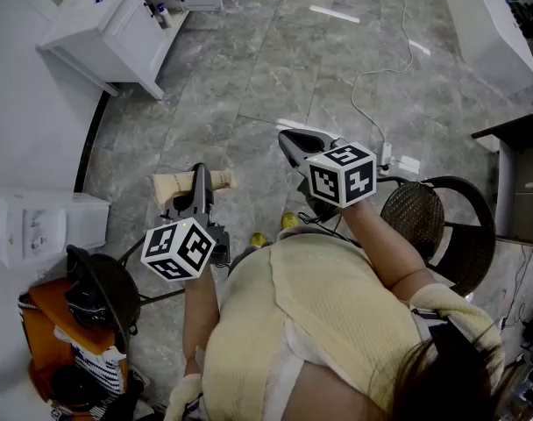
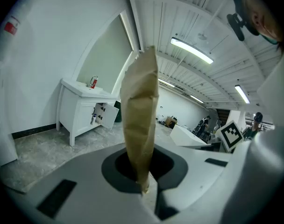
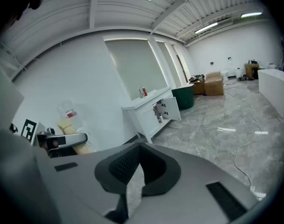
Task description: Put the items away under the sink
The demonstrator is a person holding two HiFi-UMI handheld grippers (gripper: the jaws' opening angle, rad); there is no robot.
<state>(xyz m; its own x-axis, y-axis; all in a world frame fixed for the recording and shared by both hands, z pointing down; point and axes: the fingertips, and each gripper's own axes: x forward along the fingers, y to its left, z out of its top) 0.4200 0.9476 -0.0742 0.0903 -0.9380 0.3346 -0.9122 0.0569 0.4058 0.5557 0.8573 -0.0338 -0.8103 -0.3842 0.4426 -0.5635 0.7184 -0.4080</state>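
The left hand-held gripper (image 1: 199, 181) is clamping a tan paper pack (image 1: 174, 185) tight across its middle. The pack is sticking out on both sides of the jaws and is being kept clear of the floor (image 1: 275, 51), probably so it can be carried without dragging. The right hand-held gripper (image 1: 289, 139) is closed on nothing and is pointing slightly downward, likely kept free for the door.

The person is standing well apart from the sink cabinet (image 1: 109, 26), so the pack is not yet put away. The cabinet door (image 2: 107, 115) is hanging open, which leaves the space under the sink ready to take things. A small bottle (image 1: 164, 12) is showing in that opening. On the sink top, a red-capped thing (image 2: 93, 81) is standing by the wall.
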